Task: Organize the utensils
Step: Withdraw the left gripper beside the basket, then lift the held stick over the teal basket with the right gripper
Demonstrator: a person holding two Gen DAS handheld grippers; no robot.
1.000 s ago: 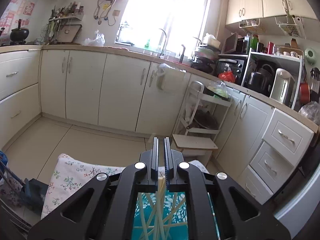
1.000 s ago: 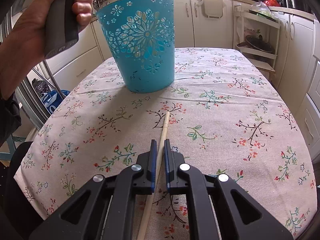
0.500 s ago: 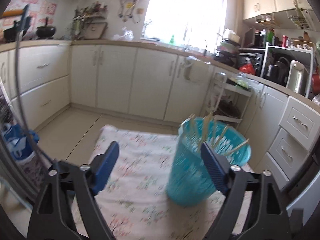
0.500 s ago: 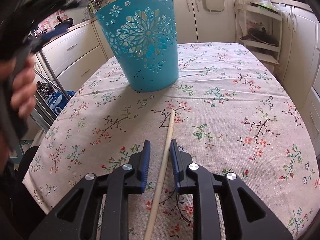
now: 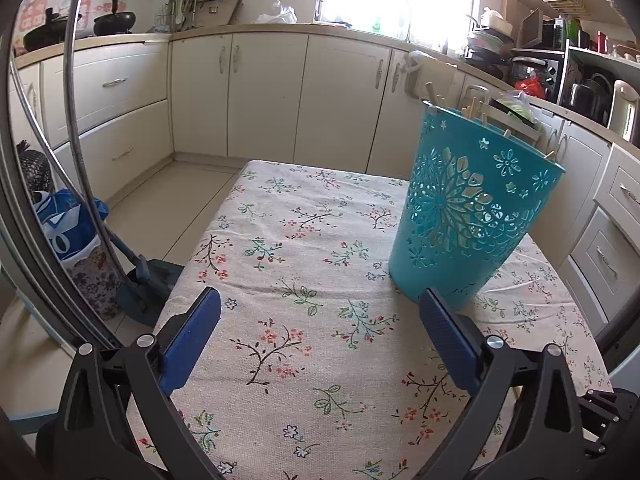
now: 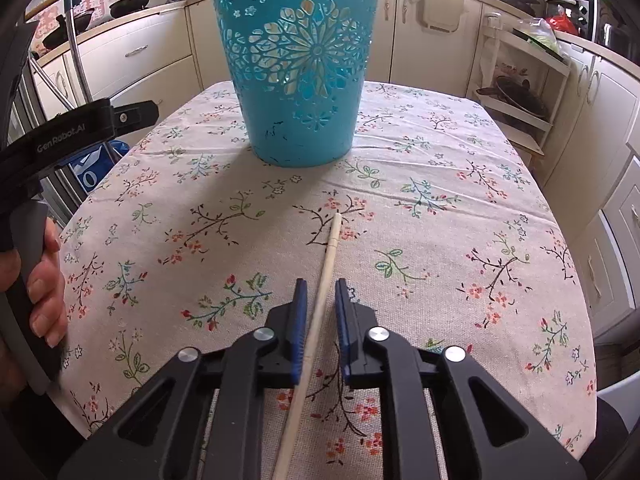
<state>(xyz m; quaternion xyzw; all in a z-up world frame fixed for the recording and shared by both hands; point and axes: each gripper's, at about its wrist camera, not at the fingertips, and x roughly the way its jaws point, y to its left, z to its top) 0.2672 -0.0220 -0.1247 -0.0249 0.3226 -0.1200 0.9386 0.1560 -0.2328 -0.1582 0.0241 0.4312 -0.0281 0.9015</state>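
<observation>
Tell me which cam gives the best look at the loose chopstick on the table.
Right wrist. The chopstick runs lengthwise up the frame between the fingers of the right gripper, its tip lying on the floral tablecloth short of the teal basket. The left wrist view does not show it, only chopstick ends poking above the basket rim.

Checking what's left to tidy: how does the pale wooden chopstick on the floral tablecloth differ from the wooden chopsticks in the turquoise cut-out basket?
The pale wooden chopstick lies flat on the floral tablecloth, alone; the wooden chopsticks stand leaning in the turquoise basket, several together. Its shaft shows; only their tips clear the rim. Both are pale wood.
</observation>
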